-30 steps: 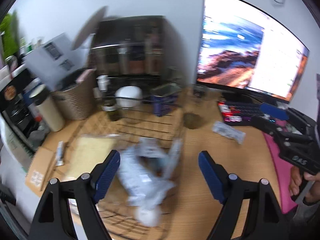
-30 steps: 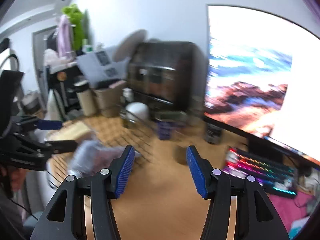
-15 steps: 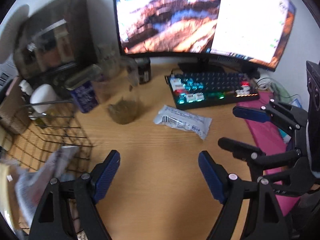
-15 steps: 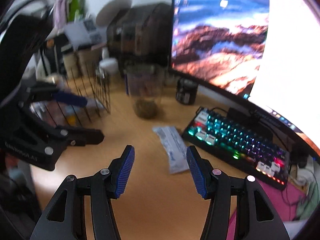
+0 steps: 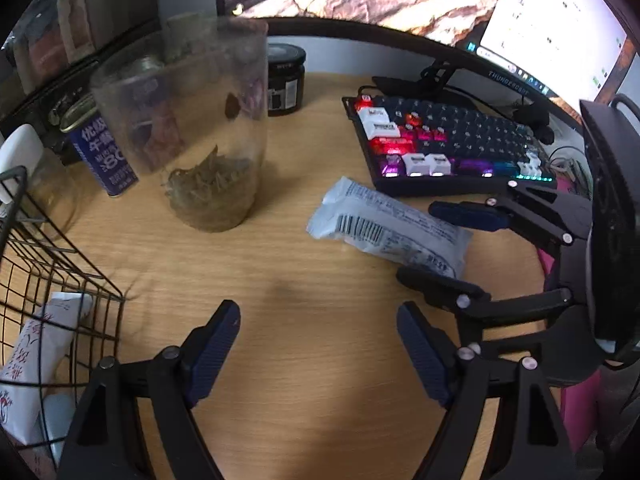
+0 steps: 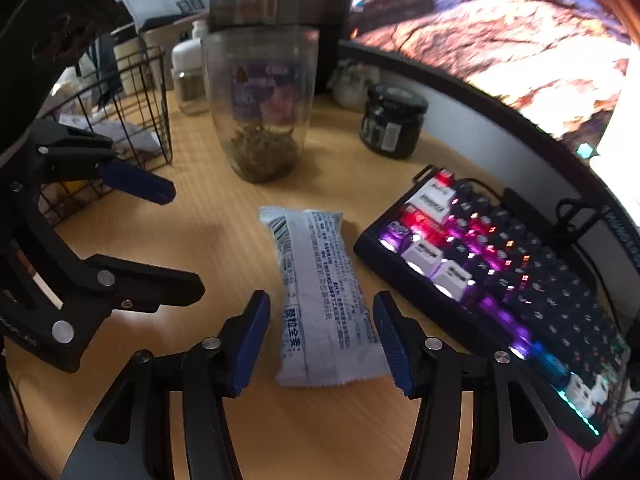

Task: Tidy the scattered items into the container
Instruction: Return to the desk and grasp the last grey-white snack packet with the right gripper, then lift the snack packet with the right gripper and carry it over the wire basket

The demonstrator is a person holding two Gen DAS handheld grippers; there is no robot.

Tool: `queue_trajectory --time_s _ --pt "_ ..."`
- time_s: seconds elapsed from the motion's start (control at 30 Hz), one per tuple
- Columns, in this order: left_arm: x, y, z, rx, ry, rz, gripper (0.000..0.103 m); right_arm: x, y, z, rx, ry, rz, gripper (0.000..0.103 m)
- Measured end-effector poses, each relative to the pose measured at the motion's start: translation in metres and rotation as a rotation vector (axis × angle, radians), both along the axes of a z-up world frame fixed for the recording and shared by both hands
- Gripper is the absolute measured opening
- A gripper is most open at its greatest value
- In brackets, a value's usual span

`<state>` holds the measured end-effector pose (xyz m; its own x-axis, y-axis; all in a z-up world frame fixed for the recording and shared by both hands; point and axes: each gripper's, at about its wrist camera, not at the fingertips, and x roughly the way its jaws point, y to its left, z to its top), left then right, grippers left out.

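Counter of pale wood carried one loose item: a white snack packet lying flat just beside the lit keyboard. Your right gripper pointed down over the packet's near end, its jaws closing with the packet between them and the blue pads not yet pressing on the wrapper. Your left gripper hung over bare wood with its jaws wide apart and nothing between them. The wire basket sat at the left edge of the left wrist view, with another white packet already lying inside it. A clear plastic jar with dried leaves at the bottom stood between the basket and the keyboard, and a dark lidded jar stood behind it near the monitor.
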<state>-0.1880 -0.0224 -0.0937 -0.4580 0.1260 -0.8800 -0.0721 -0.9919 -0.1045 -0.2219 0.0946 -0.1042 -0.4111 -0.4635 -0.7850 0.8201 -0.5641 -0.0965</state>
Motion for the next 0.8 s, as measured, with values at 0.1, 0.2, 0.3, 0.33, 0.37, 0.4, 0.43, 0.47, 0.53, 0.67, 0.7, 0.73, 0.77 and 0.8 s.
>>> queue_trajectory --time_s 0.1,0.2,0.3,0.33,0.37,0.4,0.43,0.47,0.53,0.67,0.7,0.73,0.77,0.8 --pt "-0.001 0.0 -0.002 -0.002 -0.006 0.003 0.083 0.003 0.0 -0.003 0.011 0.001 0.013 0.045" --pt "0.005 0.003 -0.001 -0.011 -0.011 -0.009 0.083 0.016 0.001 -0.003 0.007 -0.018 0.035 0.042" --pt "0.02 0.011 0.0 -0.032 -0.014 -0.054 0.083 0.04 0.007 -0.005 0.018 -0.022 0.06 0.042" --pt "0.028 0.015 0.001 -0.04 -0.019 -0.081 0.083 0.049 0.01 -0.005 0.02 -0.027 0.07 0.042" --pt "0.035 0.02 0.001 -0.044 -0.024 -0.115 0.083 0.058 0.013 -0.006 0.022 -0.031 0.08 0.042" --pt "0.044 0.026 0.001 -0.047 -0.03 -0.163 0.083 0.069 0.018 -0.006 0.024 -0.038 0.098 0.042" --pt "0.054 0.033 0.0 -0.053 -0.036 -0.216 0.083 0.078 0.024 -0.006 0.025 -0.047 0.117 0.042" --pt "0.063 0.04 0.0 -0.063 -0.039 -0.26 0.083 0.084 0.029 -0.006 0.025 -0.053 0.131 0.042" --pt "0.081 0.054 0.001 -0.093 -0.043 -0.357 0.083 0.1 0.041 -0.006 0.025 -0.066 0.185 0.042" --pt "0.111 0.082 0.001 -0.155 -0.047 -0.526 0.083 0.127 0.06 -0.006 0.041 -0.099 0.275 0.042" --pt "0.116 0.088 0.001 -0.176 -0.041 -0.55 0.083 0.132 0.063 -0.006 0.039 -0.106 0.291 0.042" --pt "0.119 0.093 0.001 -0.197 -0.037 -0.567 0.083 0.135 0.065 -0.005 0.039 -0.107 0.296 0.042" --pt "0.12 0.097 0.001 -0.214 -0.034 -0.577 0.083 0.137 0.067 -0.004 0.038 -0.107 0.294 0.043" --pt "0.12 0.098 0.0 -0.226 -0.033 -0.584 0.083 0.139 0.07 -0.002 0.036 -0.113 0.295 0.043"
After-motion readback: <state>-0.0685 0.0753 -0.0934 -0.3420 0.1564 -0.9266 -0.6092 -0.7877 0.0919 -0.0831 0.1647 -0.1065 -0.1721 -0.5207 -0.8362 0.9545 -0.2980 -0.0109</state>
